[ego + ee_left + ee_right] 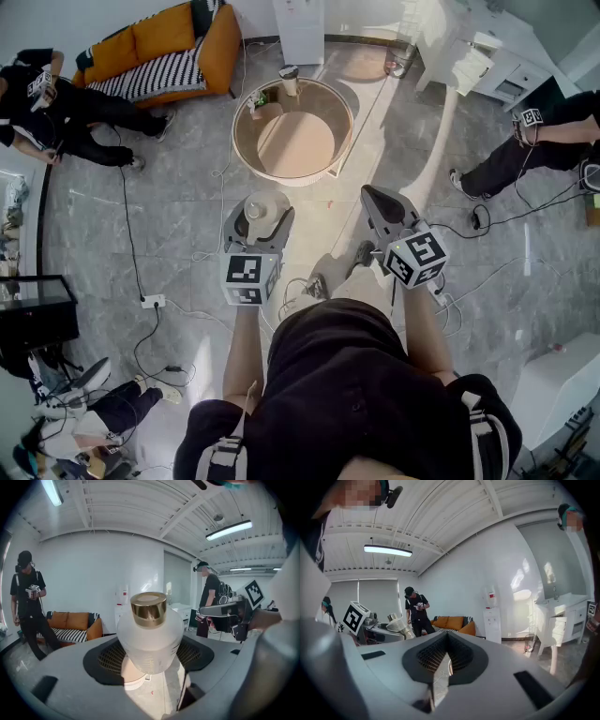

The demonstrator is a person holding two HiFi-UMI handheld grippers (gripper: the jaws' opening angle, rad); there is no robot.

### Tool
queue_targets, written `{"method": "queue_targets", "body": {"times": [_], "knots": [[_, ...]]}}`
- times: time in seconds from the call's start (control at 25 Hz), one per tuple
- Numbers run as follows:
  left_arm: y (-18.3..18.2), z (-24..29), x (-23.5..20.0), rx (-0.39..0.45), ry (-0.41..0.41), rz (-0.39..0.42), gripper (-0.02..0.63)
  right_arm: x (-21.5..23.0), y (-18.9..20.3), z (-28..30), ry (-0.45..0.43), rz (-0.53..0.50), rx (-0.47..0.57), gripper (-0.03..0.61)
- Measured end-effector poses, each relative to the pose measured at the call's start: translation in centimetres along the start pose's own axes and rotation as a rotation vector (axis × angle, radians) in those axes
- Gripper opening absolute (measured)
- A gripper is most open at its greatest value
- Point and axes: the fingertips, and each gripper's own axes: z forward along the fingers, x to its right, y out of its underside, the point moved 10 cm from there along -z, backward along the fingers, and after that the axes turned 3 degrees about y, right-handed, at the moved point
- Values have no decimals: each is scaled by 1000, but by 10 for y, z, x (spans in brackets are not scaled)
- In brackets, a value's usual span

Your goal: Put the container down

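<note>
While the left tool stands wide, clamped on one white gold-capped container, the right tool is closed and empty: two tools, one container.

The container looked frosted, matt white, its cap glossy gold (metal, apparently). The floor was polished grey stone, and the round table at twelve o'clock smooth, pale wood.
</note>
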Motion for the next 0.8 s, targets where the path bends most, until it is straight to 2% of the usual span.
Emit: {"method": "queue_targets", "body": {"times": [0.12, 0.36, 0.8], "knots": [[4, 0, 3, 29, 13, 23, 344, -5, 1, -4, 5, -5, 2, 3], [9, -2, 6, 1, 26, -6, 344, -17, 1, -8, 6, -16, 2, 3], [10, -2, 19, 9, 43, -1, 344, -21, -4, -19, 19, -29, 15, 3]]}}
